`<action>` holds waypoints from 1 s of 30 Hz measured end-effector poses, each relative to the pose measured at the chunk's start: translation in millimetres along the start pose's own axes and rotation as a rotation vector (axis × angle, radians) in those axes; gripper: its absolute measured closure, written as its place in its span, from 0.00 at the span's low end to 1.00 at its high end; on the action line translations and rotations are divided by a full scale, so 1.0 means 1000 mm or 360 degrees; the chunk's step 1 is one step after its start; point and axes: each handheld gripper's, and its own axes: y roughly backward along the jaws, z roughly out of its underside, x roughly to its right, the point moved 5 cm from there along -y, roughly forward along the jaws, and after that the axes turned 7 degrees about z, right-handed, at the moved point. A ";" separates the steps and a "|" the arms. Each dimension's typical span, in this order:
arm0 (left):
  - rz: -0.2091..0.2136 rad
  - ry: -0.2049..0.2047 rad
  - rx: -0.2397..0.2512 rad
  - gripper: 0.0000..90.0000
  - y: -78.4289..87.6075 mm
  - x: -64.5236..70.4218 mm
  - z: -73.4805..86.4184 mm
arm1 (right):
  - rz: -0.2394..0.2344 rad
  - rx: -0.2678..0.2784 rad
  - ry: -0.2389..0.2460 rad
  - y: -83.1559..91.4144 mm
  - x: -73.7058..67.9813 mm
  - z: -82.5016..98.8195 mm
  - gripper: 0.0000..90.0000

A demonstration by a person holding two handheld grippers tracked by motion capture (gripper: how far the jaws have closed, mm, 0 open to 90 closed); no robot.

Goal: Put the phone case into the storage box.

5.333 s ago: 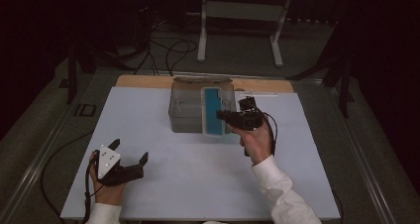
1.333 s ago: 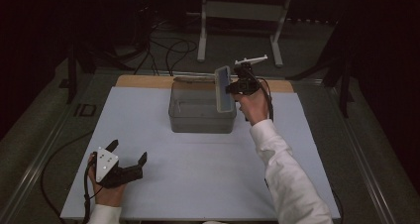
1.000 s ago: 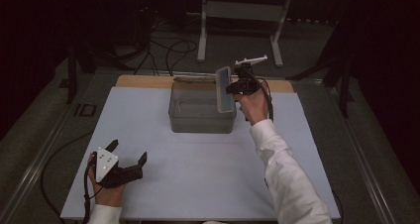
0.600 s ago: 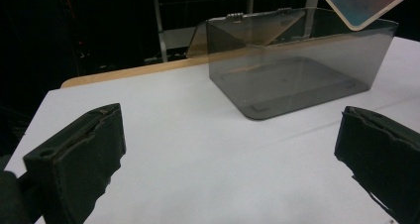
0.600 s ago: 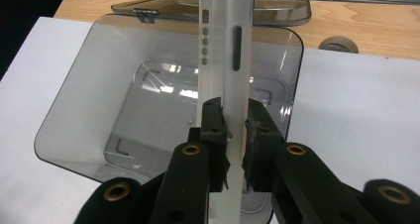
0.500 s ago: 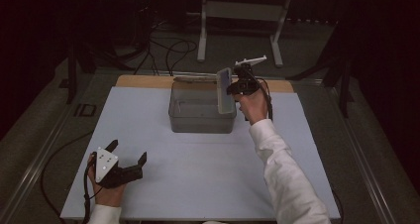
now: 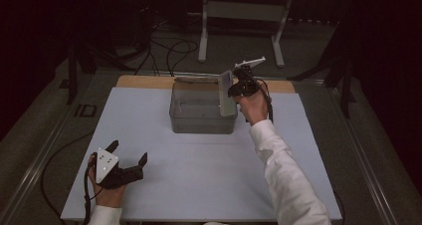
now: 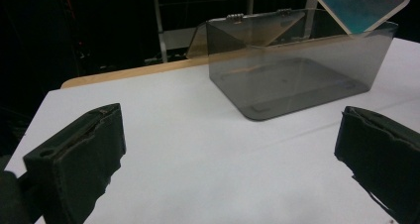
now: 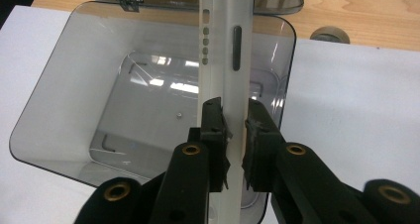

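Observation:
A clear grey plastic box [image 7: 201, 116] stands at the far middle of the white table, its hinged lid [image 7: 196, 79] folded back behind it. My right gripper [image 7: 234, 89] is shut on a flat white device [image 7: 226, 96] with a blue face [image 8: 359, 3], held upright on edge over the box's right side. In the right gripper view the pads clamp the device's thin edge [image 9: 225, 45] above the empty box [image 9: 49, 80], with my right gripper [image 9: 235, 135] pointing down. My left gripper [image 7: 129, 153] rests at the near left of the table, open and empty [image 8: 230, 149], facing the box [image 8: 292, 75].
A wooden strip [image 7: 144, 81] runs along the table's far edge, with a round grommet [image 9: 329, 34] in it. Behind the table stand a metal frame [image 7: 239, 11] and loose cables [image 7: 169, 48] on the floor. White tabletop [image 7: 199, 185] stretches between the hands.
Five seconds ago the device lay flat at the box's right end; the right gripper has since raised it upright above the rim. Over the last second it hardly shifted. The left gripper stayed still.

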 end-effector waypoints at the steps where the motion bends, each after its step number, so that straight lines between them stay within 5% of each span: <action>1: 0.0000 0.0001 0.0000 0.00 0.000 0.000 0.000 | 0.0003 -0.0003 0.0002 0.000 0.000 0.000 0.91; 30: -0.0003 0.0001 0.0005 0.00 0.000 0.001 0.000 | 0.0065 -0.0063 -0.0006 -0.019 0.006 0.010 0.90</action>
